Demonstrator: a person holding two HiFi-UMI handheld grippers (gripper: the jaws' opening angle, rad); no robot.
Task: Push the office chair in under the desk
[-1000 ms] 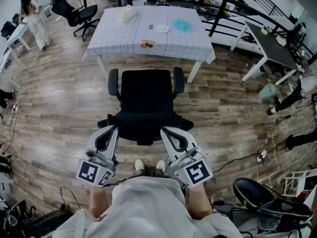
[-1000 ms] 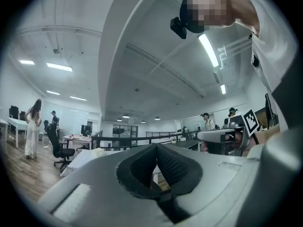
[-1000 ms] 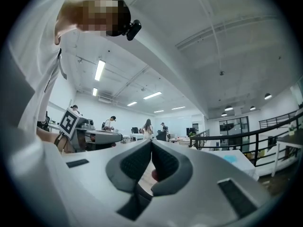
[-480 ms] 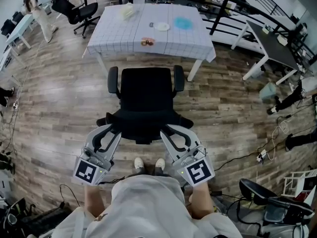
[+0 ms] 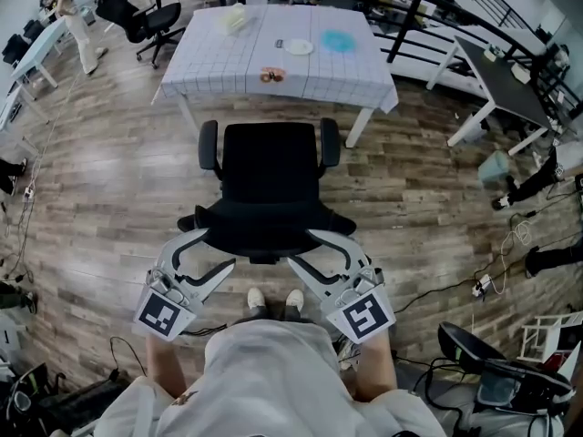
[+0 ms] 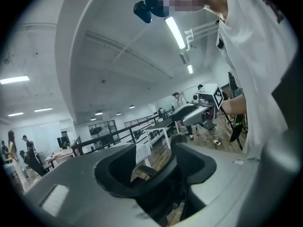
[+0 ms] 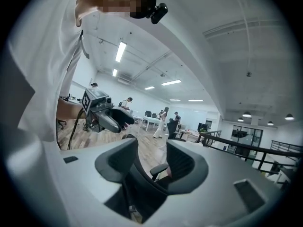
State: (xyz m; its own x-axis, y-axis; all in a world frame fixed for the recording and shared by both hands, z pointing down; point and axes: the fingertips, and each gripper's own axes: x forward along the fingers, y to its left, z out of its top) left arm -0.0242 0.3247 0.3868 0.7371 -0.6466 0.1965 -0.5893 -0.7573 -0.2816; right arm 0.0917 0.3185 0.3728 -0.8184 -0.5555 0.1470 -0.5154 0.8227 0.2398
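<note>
Though it faces the white desk draped in a grid-patterned cloth (image 5: 219, 62), the black office chair with two armrests (image 5: 270, 176) stands clear on the wood-plank floor (image 5: 109, 180). Its front edge is near the cloth's hem, its seat is in full view, and its backrest is turned towards the person.

Low against that backrest, one at each side, are the two tools. The left gripper (image 5: 208, 249) has its jaws apart and opening. In the left gripper view (image 6: 154, 169) the chair's dark back (image 6: 156, 195) shows in the gap, with neither pad seen pressing on it. The right gripper (image 5: 308, 249) is likewise spread and opening. In the right gripper view (image 7: 151, 163) the black back and one armrest (image 7: 142, 188) lie between the jaws, again without a visible clamp. Each tool also shows in the other's view, held out level beside it.

The person's white shoes (image 5: 271, 300) stand just behind the chair base, between the grippers.

On the desk lie a white plate (image 5: 296, 48), a turquoise disc (image 5: 335, 42) beside it, and small brown items (image 5: 269, 76) near the front edge.

Farther out, a second black office chair (image 5: 150, 24) sits at the upper left, a dark-topped desk (image 5: 501, 80) at the right, and cables (image 5: 474, 285) trail across the floor at the lower right.
</note>
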